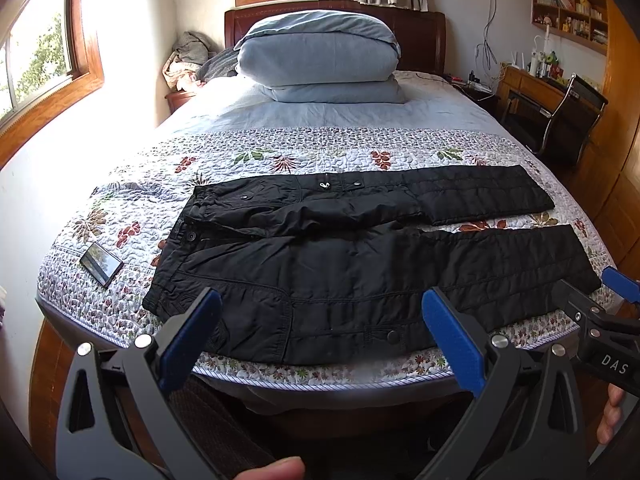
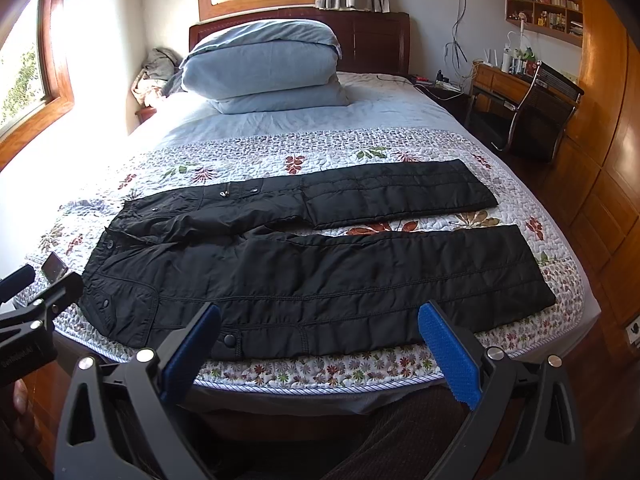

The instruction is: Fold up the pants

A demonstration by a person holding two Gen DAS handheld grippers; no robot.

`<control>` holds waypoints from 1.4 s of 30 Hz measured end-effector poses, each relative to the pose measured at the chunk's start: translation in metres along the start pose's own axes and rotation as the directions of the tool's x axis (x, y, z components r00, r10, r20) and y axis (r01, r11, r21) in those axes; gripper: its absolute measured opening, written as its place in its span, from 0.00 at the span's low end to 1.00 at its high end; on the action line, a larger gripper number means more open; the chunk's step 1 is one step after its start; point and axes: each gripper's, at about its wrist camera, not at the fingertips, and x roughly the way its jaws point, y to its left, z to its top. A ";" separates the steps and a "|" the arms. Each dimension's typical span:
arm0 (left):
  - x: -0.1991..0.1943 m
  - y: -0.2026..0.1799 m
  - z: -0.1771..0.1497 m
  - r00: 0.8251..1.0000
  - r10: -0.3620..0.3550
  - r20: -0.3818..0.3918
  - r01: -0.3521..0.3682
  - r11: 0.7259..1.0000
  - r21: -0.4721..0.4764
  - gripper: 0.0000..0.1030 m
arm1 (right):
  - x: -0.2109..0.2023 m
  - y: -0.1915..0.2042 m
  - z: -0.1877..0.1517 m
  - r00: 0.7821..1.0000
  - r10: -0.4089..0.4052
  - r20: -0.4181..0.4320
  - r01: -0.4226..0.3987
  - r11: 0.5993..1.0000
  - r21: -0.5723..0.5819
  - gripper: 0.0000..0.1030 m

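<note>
Pants (image 1: 360, 256), black and quilted, lie flat across the bed (image 1: 280, 144), legs apart, while both grippers (image 1: 320, 320) (image 2: 318, 324) gape wide, holding nothing.

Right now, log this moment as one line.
stage: pre-grasp | black pants unfolded flat on bed quilt | left gripper open | right gripper open | phone beside waistband

In the left wrist view, the near hem of the black pants (image 1: 340, 280) disappears behind the left gripper's (image 1: 322, 340) blue jaws, and the right gripper (image 1: 618, 280) is cut off by the picture's right edge, so how its jaws stand cannot be told there. In the right wrist view, the phone (image 2: 54, 267) is half hidden behind the left gripper. The items on the wall shelf (image 1: 570, 12) and the desk (image 1: 528, 80) are too small to identify.
</note>
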 end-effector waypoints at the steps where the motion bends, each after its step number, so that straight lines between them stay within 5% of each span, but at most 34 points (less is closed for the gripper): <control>1: 0.000 0.001 0.000 1.000 0.000 -0.001 0.000 1.000 0.000 0.97 | 0.000 0.001 0.000 1.000 0.000 0.000 0.000 1.000 0.000 0.97; 42: 0.009 -0.003 0.001 1.000 0.008 -0.007 -0.008 1.000 0.023 0.97 | 0.008 -0.001 0.002 1.000 0.012 -0.023 -0.011 1.000 0.014 0.97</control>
